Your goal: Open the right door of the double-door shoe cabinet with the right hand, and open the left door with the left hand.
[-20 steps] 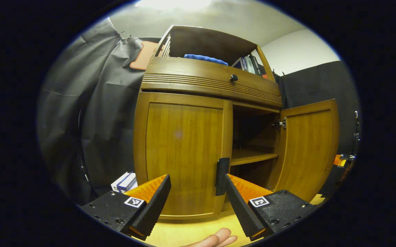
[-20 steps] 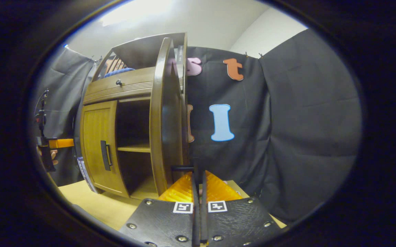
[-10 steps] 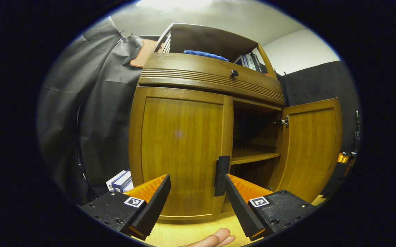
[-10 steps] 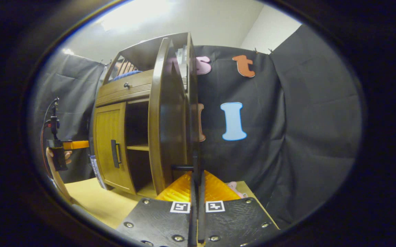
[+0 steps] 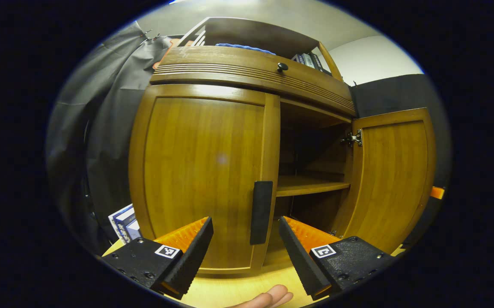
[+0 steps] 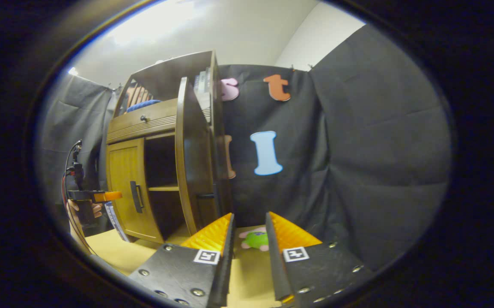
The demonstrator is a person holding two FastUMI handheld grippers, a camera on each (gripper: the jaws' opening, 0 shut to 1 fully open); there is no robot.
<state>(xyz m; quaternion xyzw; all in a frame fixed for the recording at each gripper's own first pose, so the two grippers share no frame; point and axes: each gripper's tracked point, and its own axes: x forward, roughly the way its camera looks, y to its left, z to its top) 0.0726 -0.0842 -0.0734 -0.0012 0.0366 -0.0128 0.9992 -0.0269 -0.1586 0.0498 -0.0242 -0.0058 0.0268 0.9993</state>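
The wooden shoe cabinet (image 5: 247, 75) stands close ahead in the left gripper view. Its left door (image 5: 200, 171) is closed, with a black handle (image 5: 261, 212) along its right edge. My left gripper (image 5: 244, 222) is open, and the handle sits just ahead between the two fingers without touching them. The right door (image 5: 394, 175) stands swung wide open. In the right gripper view that right door (image 6: 187, 158) is edge-on, its handle (image 6: 206, 196) just ahead and left of my right gripper (image 6: 249, 216), which is open and empty. The left gripper (image 6: 95, 196) is far left, before the left door (image 6: 127, 188).
Inside the cabinet is a bare shelf (image 5: 311, 186). A drawer knob (image 5: 281, 66), a blue cloth (image 5: 242, 46) and books (image 5: 309, 60) sit higher up. Boxes (image 5: 123, 218) lean at the cabinet's left foot. A green soft toy (image 6: 255, 239) lies on the wooden table (image 6: 123, 252) ahead of my right gripper.
My right gripper has opened, let go of the right door's handle and drawn back from it. My left gripper has moved closer to the left door's handle.
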